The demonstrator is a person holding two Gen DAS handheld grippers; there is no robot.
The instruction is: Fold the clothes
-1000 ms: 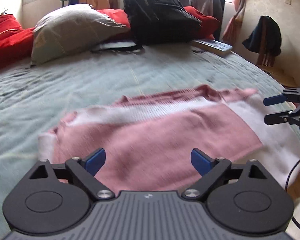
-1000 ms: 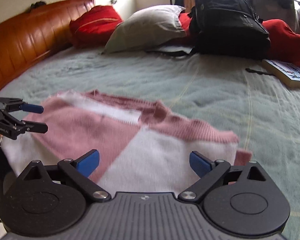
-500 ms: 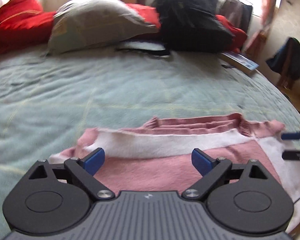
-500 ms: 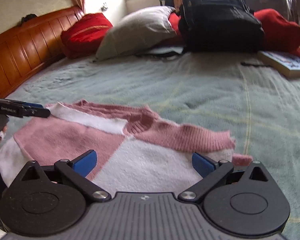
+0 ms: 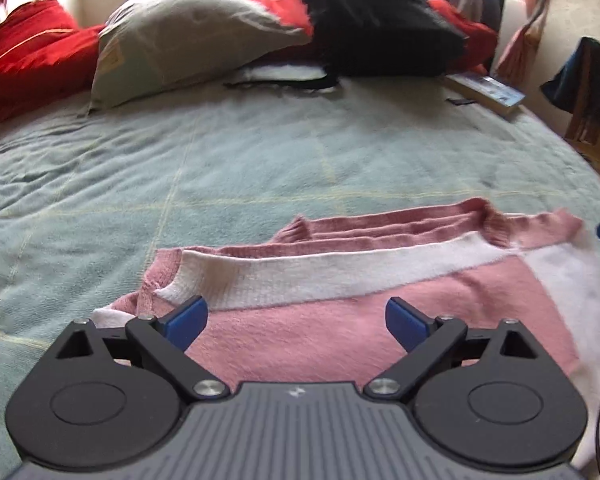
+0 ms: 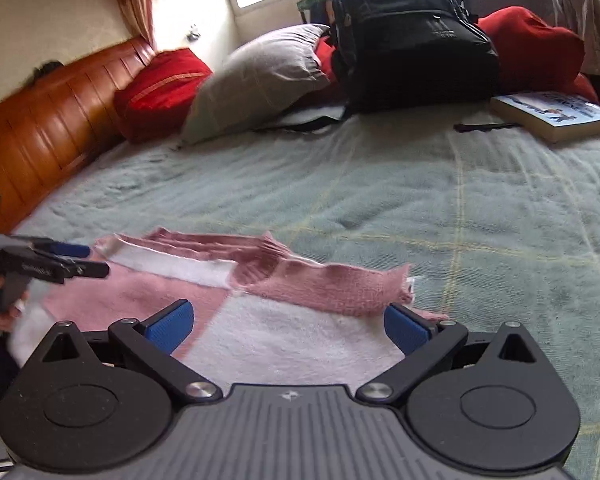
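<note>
Both grippers, the left gripper [image 5: 296, 316] and the right gripper [image 6: 288, 322], hang wide open and empty over the pink-and-white sweater [image 5: 340, 312], which lies flat near the bed's [image 5: 260, 160] front edge, probably ready to take its corners for a fold.

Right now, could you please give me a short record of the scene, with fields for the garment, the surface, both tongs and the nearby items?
garment: pink and white knit sweater, lying partly folded
surface: pale green blanket on the bed
left tongs: open, over the sweater's pink part
right tongs: open, over its white part
far side: grey pillow, black backpack, red cushion, paperback book
</note>
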